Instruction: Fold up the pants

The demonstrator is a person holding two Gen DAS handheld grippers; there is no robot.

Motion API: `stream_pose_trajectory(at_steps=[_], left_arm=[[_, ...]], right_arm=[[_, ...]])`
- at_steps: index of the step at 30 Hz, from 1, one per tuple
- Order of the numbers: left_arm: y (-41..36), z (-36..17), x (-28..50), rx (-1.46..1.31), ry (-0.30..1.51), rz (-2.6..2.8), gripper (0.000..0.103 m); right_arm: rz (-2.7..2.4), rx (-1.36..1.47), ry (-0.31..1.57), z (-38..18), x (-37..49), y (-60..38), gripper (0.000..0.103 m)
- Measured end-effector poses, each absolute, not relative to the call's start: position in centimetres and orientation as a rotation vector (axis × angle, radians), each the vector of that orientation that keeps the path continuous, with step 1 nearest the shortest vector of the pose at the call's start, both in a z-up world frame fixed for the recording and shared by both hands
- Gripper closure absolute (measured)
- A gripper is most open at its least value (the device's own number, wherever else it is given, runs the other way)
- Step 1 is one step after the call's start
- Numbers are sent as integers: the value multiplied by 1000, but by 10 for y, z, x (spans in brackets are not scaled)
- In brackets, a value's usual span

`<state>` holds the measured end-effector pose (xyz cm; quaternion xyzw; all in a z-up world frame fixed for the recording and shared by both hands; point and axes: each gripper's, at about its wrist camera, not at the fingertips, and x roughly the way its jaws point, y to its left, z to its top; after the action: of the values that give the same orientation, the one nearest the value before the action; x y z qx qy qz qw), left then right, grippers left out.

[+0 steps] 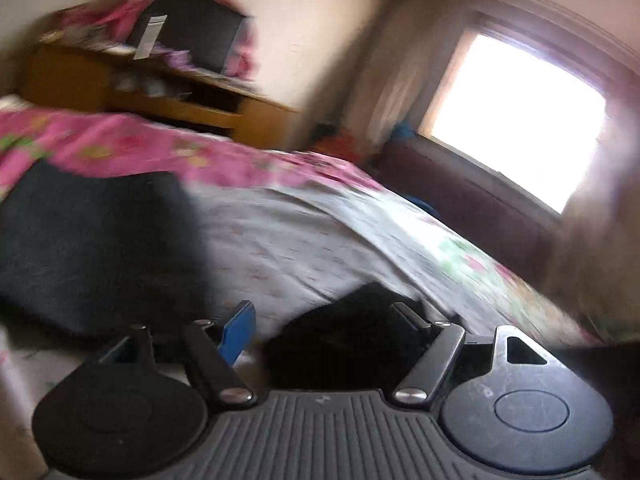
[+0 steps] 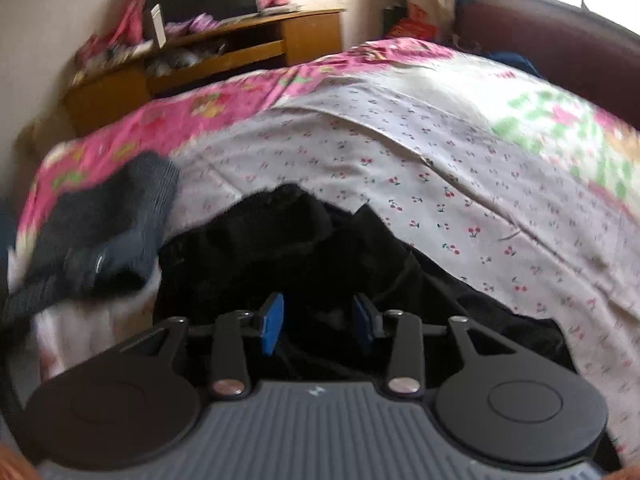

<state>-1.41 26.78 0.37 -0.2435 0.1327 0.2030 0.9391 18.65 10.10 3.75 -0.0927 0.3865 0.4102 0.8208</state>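
Note:
Crumpled black pants (image 2: 304, 240) lie in a heap on the bed's near side. My right gripper (image 2: 318, 320) is open just above the heap, with black cloth between its blue pads (image 2: 272, 322). My left gripper (image 1: 324, 324) is open wide, low over the bed, with a bit of the black pants (image 1: 344, 344) between its fingers. The left wrist view is blurred.
The bed (image 2: 420, 152) has a white cherry-print sheet with a pink floral border. Folded dark grey clothes (image 2: 104, 232) lie at the left; they also show in the left wrist view (image 1: 92, 248). A wooden desk (image 2: 240, 48) with a monitor stands behind. A bright window (image 1: 516, 116) is at right.

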Motion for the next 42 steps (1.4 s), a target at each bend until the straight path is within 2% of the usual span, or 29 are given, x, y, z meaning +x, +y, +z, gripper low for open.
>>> stream_pose_trajectory(at_steps=[4,10,12,13,15,16,18,19,20,26,32,33,34,35,36,37,38,39,42], left_arm=[[246,3,11,-402,389,252,17],[235,3,40,-409,494,187,17],[226,4,50,-374,543,208,17],[224,1,55,-370,564,216,18],[224,1,58,-380,568,225,18],[223,3,56,-379,549,231,18],[220,8,51,-356,511,240,19],[219,10,48,-349,497,249,19],[219,11,46,-354,486,257,20],[217,15,41,-369,448,246,21],[213,8,61,-379,516,207,21],[216,5,65,-390,538,216,24],[218,3,67,-405,549,218,33],[222,1,68,-427,561,215,37],[225,-1,69,-445,564,210,50],[227,-2,68,-461,559,203,68],[230,-2,66,-482,553,191,76],[233,-2,64,-506,543,179,80],[236,7,50,-511,479,181,81]], right_arm=[[827,-140,858,38,206,113,60],[803,-115,900,33,225,125,56],[808,-135,885,34,226,126,51],[794,-157,894,31,229,128,43],[771,-176,912,25,236,129,43],[774,-165,917,23,239,127,44],[790,-125,929,21,242,122,71],[810,-93,950,21,244,119,92],[822,-60,969,21,245,115,98],[863,-6,936,36,240,94,100],[884,6,898,47,240,85,100],[894,14,896,49,239,83,100],[903,19,886,52,238,81,100],[916,22,873,56,235,78,100],[928,25,865,59,234,75,100],[934,29,859,63,232,73,100],[940,33,857,66,230,71,100],[946,37,857,68,230,71,100],[971,59,848,75,228,74,100]])
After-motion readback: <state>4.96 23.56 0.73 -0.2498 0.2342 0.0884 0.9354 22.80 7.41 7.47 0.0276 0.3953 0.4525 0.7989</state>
